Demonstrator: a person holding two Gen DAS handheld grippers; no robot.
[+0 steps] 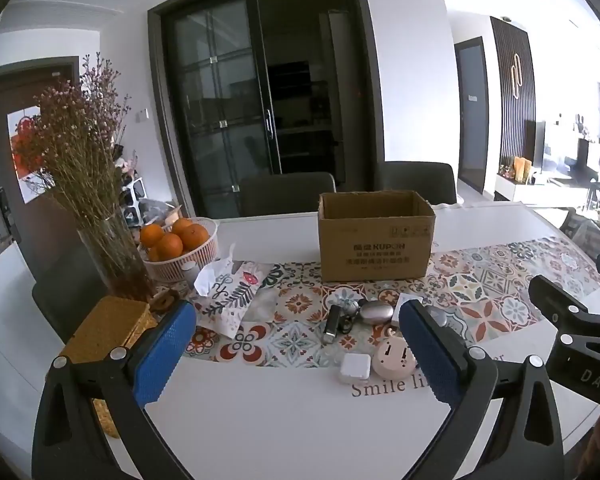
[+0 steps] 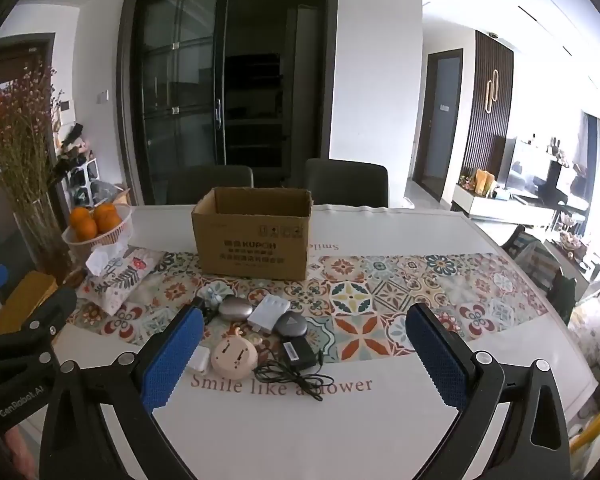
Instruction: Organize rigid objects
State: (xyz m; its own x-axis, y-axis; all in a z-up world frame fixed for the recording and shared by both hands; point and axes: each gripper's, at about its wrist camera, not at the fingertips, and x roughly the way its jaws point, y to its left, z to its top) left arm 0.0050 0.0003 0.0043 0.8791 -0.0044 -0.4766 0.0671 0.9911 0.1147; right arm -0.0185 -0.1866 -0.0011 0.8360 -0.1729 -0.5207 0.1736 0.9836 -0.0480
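Left wrist view: left gripper (image 1: 296, 354) jaws wide, nothing between. Small rigid objects (image 1: 354, 328) clustered on table (image 1: 300, 420) just ahead; cardboard box (image 1: 374, 240) beyond, open top. Print reads "KUPON"; table reads "Smile li…".

Right wrist view: right gripper (image 2: 304, 354) spread wide, empty. Round pink gadget (image 2: 235, 357) and black adapter (image 2: 298, 352) near left pad. "Smile like a flower" legible.

Judgement: start step, nothing picked; next move calls for descent onto one item, then transfer to box.

White table (image 2: 380, 420), patterned runner (image 2: 380, 292), maybe vinyl.
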